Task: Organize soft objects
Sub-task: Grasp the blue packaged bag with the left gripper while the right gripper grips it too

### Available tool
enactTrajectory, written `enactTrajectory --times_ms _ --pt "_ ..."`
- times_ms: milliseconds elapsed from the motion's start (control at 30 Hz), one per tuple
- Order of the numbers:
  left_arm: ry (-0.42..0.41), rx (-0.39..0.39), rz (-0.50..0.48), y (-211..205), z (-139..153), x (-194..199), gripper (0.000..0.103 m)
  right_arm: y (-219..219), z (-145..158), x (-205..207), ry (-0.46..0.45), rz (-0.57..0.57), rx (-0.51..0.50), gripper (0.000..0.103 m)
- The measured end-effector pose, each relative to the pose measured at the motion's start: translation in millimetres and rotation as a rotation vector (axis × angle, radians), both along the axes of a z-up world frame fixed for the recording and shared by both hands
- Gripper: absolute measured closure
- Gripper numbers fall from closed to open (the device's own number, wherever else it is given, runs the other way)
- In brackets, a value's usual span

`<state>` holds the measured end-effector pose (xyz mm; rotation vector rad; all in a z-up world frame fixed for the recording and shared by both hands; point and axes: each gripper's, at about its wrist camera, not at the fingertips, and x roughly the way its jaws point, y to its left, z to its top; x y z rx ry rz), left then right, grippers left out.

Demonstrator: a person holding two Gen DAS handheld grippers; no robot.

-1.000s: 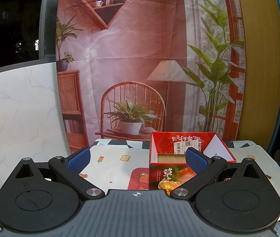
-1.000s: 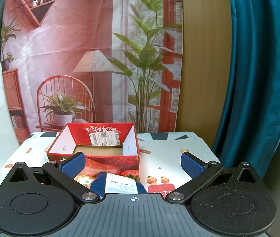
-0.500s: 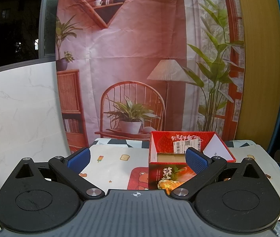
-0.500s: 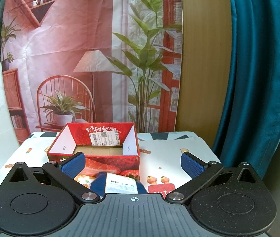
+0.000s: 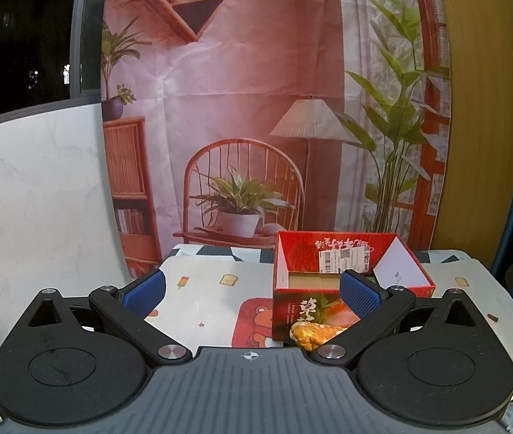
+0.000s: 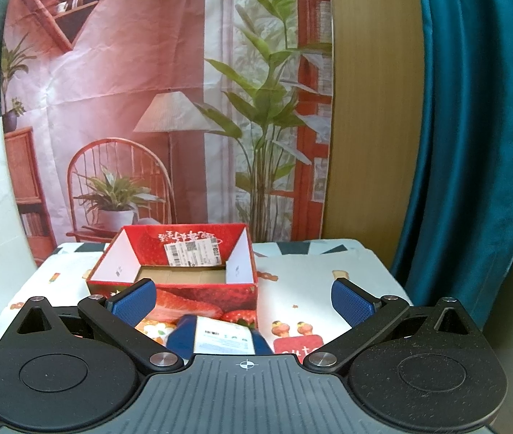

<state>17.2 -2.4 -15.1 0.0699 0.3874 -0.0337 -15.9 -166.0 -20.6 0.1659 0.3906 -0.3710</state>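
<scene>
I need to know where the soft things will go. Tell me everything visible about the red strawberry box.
The red strawberry box is open-topped cardboard with strawberries printed outside, white side flaps folded up and a shipping label on its back inner wall. The brown floor that shows looks bare. It sits upright on the patterned tablecloth. An orange soft item and a blue packet lie in front; contact is unclear.

A printed backdrop (image 5: 256, 108) hangs behind the table (image 5: 202, 282), showing a pink room with a rattan chair, a potted plant, a floor lamp, shelves and tall green leaves. To its left stands a white marble-patterned panel (image 5: 39, 188), and above that a dark window (image 5: 21, 36) shows night outside with a few lit windows far off. Right of the backdrop is a wood-grain panel (image 6: 372, 108), then a teal curtain (image 6: 473, 144) in heavy folds. The table wears a pale cloth (image 6: 310, 267) with small cartoon prints.
</scene>
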Motion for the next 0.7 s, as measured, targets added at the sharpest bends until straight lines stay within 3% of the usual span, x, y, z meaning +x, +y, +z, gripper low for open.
enactTrajectory --times_ms 233,467,700 --pt "0.034 -0.013 0.012 6 -14 32 0.0 -21 -22 20 -0.064 0.051 0.049 0.0" --pt "0.149 -0.044 0.007 7 -44 76 0.0 -41 -58 51 -0.095 0.023 0.083 0.0" --pt "0.212 0.031 -0.054 -25 -83 115 0.002 -62 -101 83 0.062 0.036 0.079 0.0"
